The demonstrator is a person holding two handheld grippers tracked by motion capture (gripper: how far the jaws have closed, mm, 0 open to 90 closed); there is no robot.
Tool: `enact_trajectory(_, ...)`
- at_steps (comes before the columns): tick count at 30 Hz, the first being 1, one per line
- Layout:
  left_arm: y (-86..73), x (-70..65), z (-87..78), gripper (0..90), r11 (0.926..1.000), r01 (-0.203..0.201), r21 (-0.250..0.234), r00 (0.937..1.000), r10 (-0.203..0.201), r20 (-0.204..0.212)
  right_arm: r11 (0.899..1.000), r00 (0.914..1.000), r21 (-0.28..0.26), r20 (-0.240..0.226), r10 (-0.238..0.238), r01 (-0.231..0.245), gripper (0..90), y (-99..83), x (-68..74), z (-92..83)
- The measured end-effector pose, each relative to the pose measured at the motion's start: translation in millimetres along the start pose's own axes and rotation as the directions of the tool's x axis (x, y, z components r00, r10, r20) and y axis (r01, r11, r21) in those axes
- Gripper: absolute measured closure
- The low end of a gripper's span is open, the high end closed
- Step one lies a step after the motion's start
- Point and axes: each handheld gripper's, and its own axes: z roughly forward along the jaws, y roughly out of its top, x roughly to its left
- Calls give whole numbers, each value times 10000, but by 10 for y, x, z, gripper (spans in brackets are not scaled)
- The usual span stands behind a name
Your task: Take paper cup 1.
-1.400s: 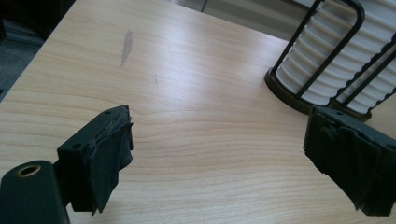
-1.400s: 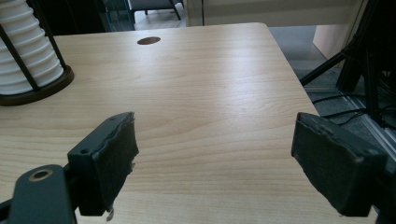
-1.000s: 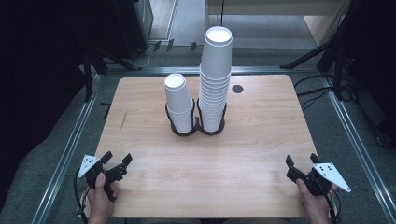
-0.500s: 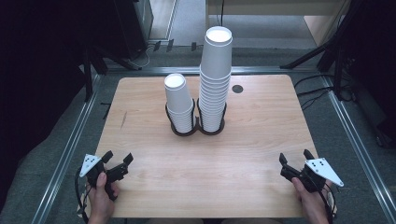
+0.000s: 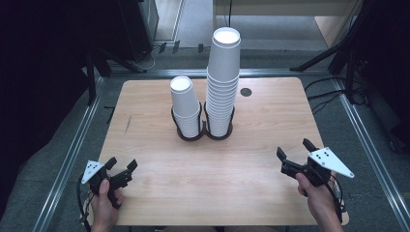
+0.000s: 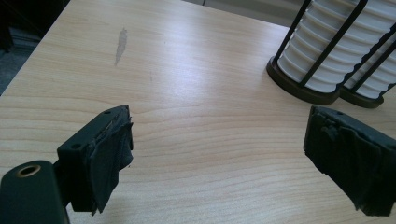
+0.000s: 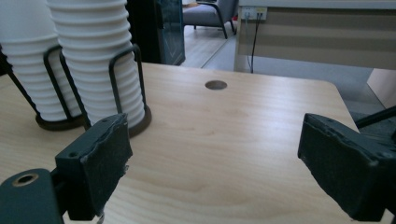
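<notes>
Two stacks of white paper cups stand in a twin black wire holder at the table's middle: a short stack on the left and a tall stack on the right. My left gripper rests near the front left corner, open and holding nothing; in the left gripper view its jaws frame bare wood, with the short stack up right. My right gripper hovers over the front right part of the table. Its jaws have just been opening, and nothing is between them. The tall stack stands ahead to their left.
A round hole sits in the wooden tabletop behind the tall stack. A pale scuff marks the wood toward the left. Metal rails run along the table's sides, with dark stands beyond them.
My right gripper has risen and come inward over the table, and its jaws now stand wider apart. The left gripper and the cup stacks have not moved.
</notes>
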Motion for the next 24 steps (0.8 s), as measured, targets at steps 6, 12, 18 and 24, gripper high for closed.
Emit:
enact_trajectory(6, 8, 2, 21, 82, 10000, 33, 10, 10000, -33, -16, 9996, 9999, 261, -125, 49, -46, 96, 364, 77, 117)
enact_trajectory(12, 7, -28, 38, 82, 9997, -213, 89, 9997, 214, -114, 9999, 9983, 58, -568, -158, 162, 96, 648, 190, 194)
enact_trajectory(18, 7, -24, 37, 82, 9999, -135, 83, 9997, 137, -225, 9980, 9956, -449, -807, -470, 435, 96, 935, 332, 284)
enact_trajectory(24, 4, -30, 29, 82, 9999, -161, 46, 9996, 162, -233, 9973, 9944, -576, -928, -502, 450, 96, 1089, 446, 343)
